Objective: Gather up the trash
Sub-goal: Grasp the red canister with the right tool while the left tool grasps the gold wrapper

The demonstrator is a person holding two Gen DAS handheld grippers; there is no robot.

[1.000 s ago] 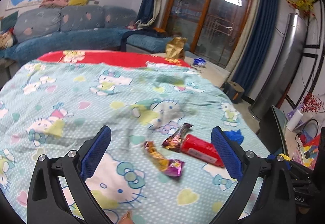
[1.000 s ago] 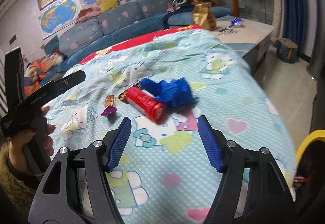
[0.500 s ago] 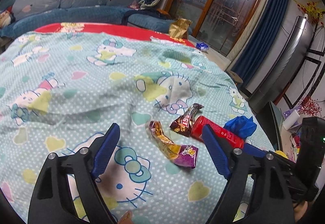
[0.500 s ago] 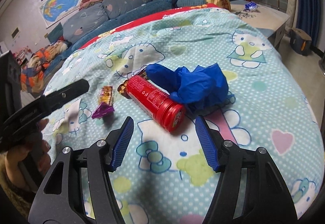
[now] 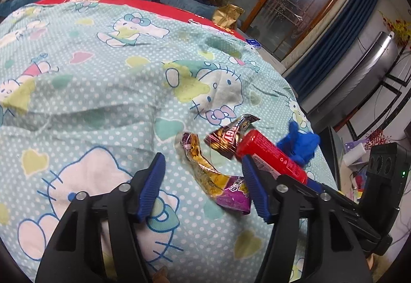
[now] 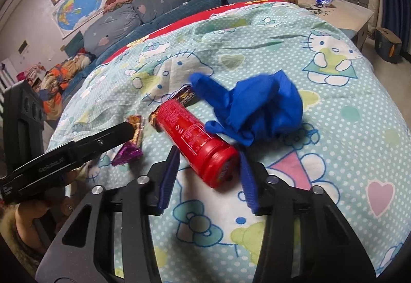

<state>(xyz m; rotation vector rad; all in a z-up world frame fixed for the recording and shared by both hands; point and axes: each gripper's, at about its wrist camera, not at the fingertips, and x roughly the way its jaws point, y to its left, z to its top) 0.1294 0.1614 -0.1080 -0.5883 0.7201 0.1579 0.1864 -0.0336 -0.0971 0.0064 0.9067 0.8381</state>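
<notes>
Two claws down over the litter on the bed [image 5: 108,82] now. Left claw [image 5: 203,182] half spread, jaws just been closing, straddling the gold-and-purple wrapper [image 5: 218,180]; pads not pressing it yet, right pad just beside the purple end. Right claw [image 6: 208,175] narrower, jaws also just been closing, bracketing the cap end of the red tube [image 6: 197,144]; thin gaps either side, no pinch yet. Brown wrapper [image 5: 231,136] touching the tube's far end, blue glove [image 6: 257,108] crumpled against its side.

Best play, by the look of it: sink the left a touch more so the pads catch the wrapper's body, not just its tail, and avoid bunching the sheet underneath. For the right, close square across the tube's width; round and slick, likely to roll or squirt forward into the glove if pinched near the cap rim. Worth seating deeper before squeezing. Keep the two claws from clashing — close neighbours here.
</notes>
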